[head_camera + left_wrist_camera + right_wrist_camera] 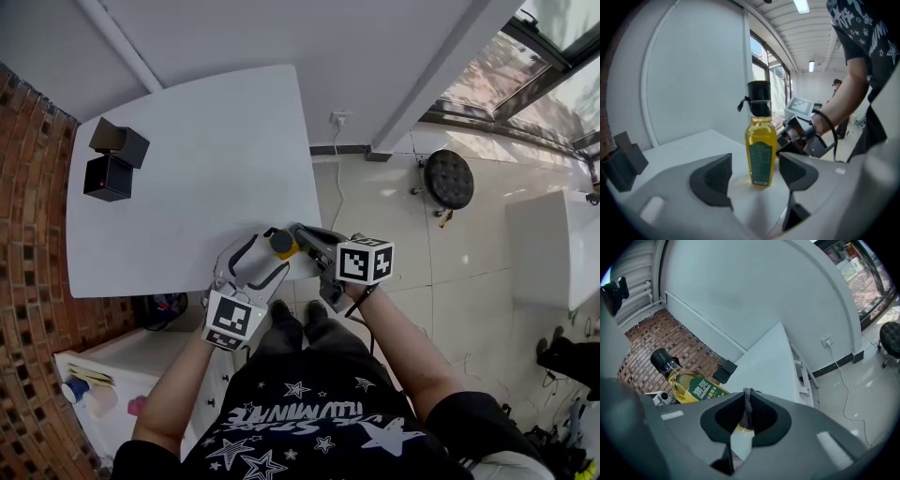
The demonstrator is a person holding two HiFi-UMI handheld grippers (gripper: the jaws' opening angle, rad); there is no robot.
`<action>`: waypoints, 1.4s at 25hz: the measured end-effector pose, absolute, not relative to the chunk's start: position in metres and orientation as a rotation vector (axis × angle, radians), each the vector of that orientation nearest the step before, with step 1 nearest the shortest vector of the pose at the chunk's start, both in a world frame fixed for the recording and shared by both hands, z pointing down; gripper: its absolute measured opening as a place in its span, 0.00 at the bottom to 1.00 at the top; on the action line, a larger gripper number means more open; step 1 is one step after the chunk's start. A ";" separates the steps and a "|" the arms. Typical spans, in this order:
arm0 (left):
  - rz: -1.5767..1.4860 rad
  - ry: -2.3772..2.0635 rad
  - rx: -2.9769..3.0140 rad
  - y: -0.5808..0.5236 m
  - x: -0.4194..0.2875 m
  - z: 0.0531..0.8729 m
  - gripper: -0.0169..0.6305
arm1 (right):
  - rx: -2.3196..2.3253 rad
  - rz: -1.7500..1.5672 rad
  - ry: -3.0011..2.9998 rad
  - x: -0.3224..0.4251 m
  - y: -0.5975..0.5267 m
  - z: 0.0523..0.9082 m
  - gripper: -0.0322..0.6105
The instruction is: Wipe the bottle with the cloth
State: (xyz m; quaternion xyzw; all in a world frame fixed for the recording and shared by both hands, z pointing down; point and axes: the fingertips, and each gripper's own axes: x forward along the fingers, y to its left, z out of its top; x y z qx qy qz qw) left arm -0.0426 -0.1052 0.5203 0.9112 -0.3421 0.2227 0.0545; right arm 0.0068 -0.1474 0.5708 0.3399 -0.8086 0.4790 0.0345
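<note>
- Head view: the bottle (281, 243) stands upright at the near edge of the white table (187, 169), cap toward the camera. It is between my left gripper (265, 258) and my right gripper (305, 236).
- Left gripper view: my jaws stand apart, released, with the bottle between them, untouched. Its long axis is vertical, black cap up. It holds yellow liquid, and its green label's print is too small to read.
- Right gripper view: my jaws are clenched on a thin grey cloth (748, 409). Beyond them the bottle's green label carries white Chinese characters, and here the cap points up-left.
</note>
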 end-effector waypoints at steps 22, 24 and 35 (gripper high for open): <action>0.429 -1.922 1.852 -0.122 -0.032 0.541 0.64 | 1.247 1.427 -2.490 0.096 -0.125 0.546 0.11; 0.414 -1.958 1.834 -0.130 -0.033 0.535 0.64 | 1.243 1.428 -2.489 0.099 -0.126 0.547 0.11; 0.410 -2.028 1.767 -0.138 -0.042 0.529 0.51 | 1.197 1.420 -2.533 0.088 -0.137 0.543 0.11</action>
